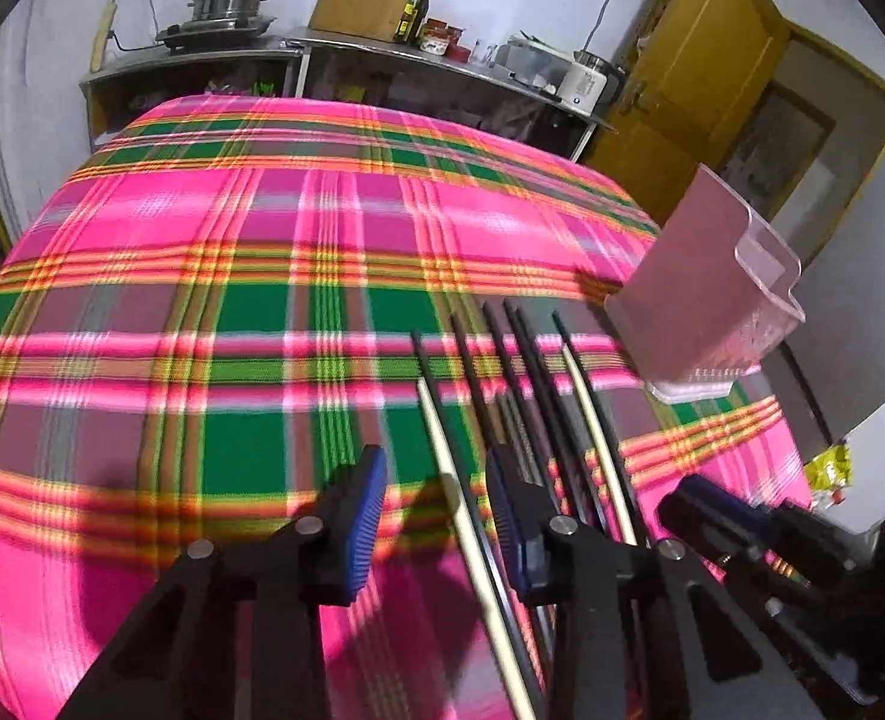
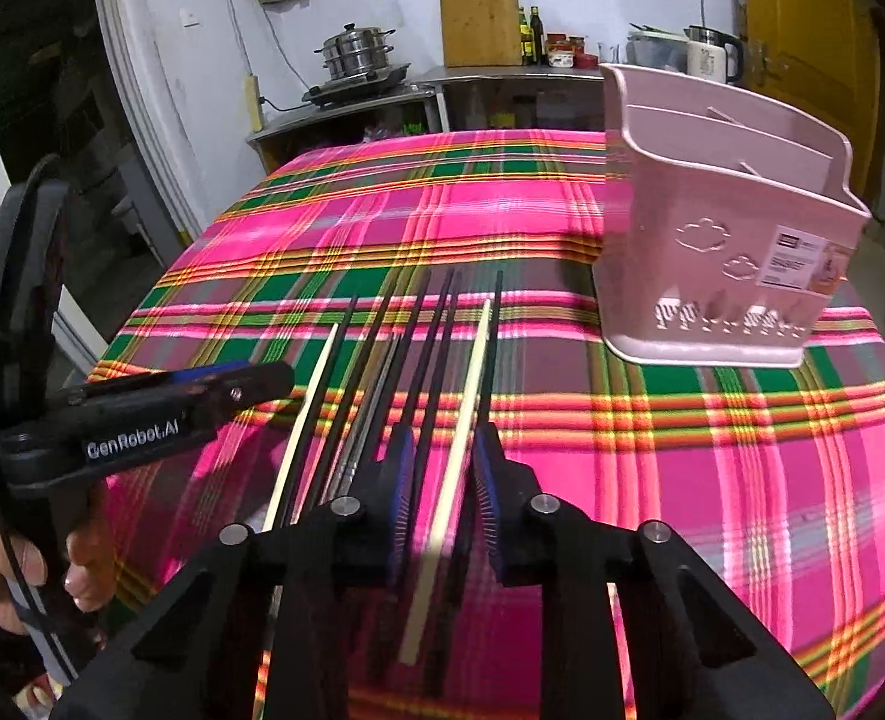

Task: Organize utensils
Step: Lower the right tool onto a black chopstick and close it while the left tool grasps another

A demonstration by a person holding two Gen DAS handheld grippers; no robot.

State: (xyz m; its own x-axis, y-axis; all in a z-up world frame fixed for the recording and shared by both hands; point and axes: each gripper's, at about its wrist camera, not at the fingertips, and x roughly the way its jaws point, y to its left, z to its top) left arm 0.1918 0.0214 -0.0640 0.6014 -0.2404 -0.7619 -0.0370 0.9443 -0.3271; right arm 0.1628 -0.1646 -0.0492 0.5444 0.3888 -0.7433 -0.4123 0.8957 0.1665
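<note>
Left wrist view first: the left gripper [image 1: 436, 522] has its blue ribbed pads either side of 1 pale wooden chopstick [image 1: 442, 450] with a black one tucked against it. The jaws are part-closed but I can see gaps on both sides, so no squeeze yet. The sticks' long axis runs straight away from the camera, right down the slot between the jaws. The rest of the chopstick row [image 1: 538, 384] lies to the right, all parallel on the plaid cloth [image 1: 202, 276] covering the bench. The pink utensil holder [image 1: 706, 300] sits further right, just past the tips.

Right wrist view: the right gripper [image 2: 439, 474] straddles the other pale chopstick [image 2: 472, 378] plus a black neighbour, same lengthwise line-up. Jaws narrowed close around them, though I honestly can't tell if the pads are touching. The holder [image 2: 730, 252] is smooth moulded plastic, divided into compartments, cloud embossing, slotted base, standing well to the right. This hand is clearly nearer it. The sticks are thin, slick, round-ish, so they'll likely roll.
</note>
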